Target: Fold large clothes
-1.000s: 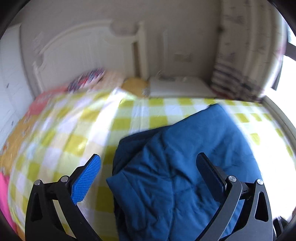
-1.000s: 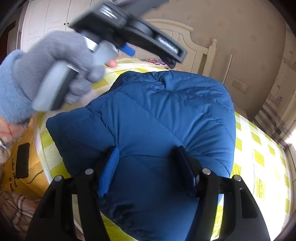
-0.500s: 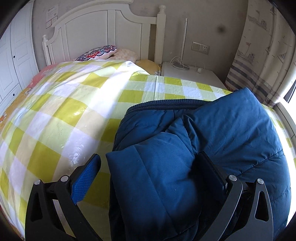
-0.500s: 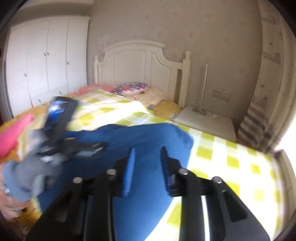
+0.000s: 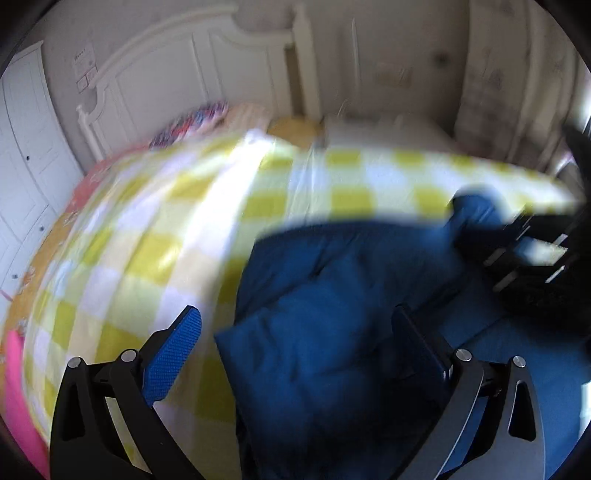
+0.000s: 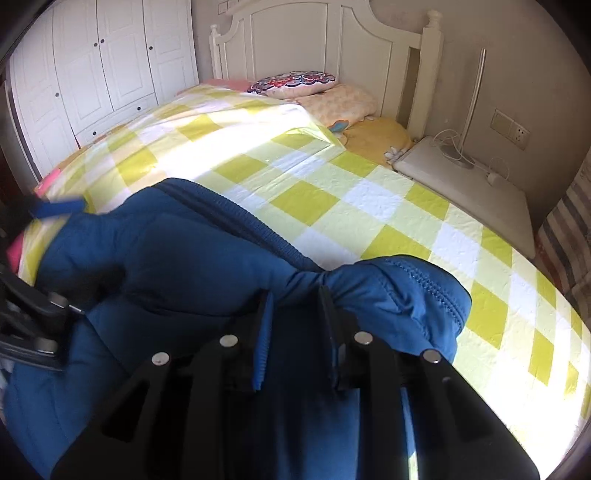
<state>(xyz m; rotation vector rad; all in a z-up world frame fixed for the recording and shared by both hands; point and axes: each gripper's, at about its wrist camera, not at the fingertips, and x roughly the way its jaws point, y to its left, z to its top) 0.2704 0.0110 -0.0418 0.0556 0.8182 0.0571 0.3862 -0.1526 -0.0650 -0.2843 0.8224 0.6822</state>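
A blue padded jacket (image 6: pixel 192 258) lies partly folded on a bed with a yellow-and-white checked cover (image 6: pixel 314 177). My right gripper (image 6: pixel 295 299) is shut on a bunched fold of the jacket at its zipper edge. In the blurred left wrist view the jacket (image 5: pixel 332 314) lies between the fingers of my left gripper (image 5: pixel 299 325), which is open, its jaws wide apart around a folded corner. The right gripper (image 5: pixel 535 258) shows dark at that view's right edge. The left gripper (image 6: pixel 33 314) shows at the right wrist view's left edge.
A white headboard (image 6: pixel 314 33) and pillows (image 6: pixel 295 79) are at the bed's far end. A white nightstand (image 6: pixel 461 177) with a lamp stands on the right. White wardrobes (image 6: pixel 92 62) line the left wall. A striped curtain (image 6: pixel 565 229) hangs at far right.
My right gripper has come down and closed on the jacket's zipper edge. My left gripper has swung quickly, still open over the folded corner.
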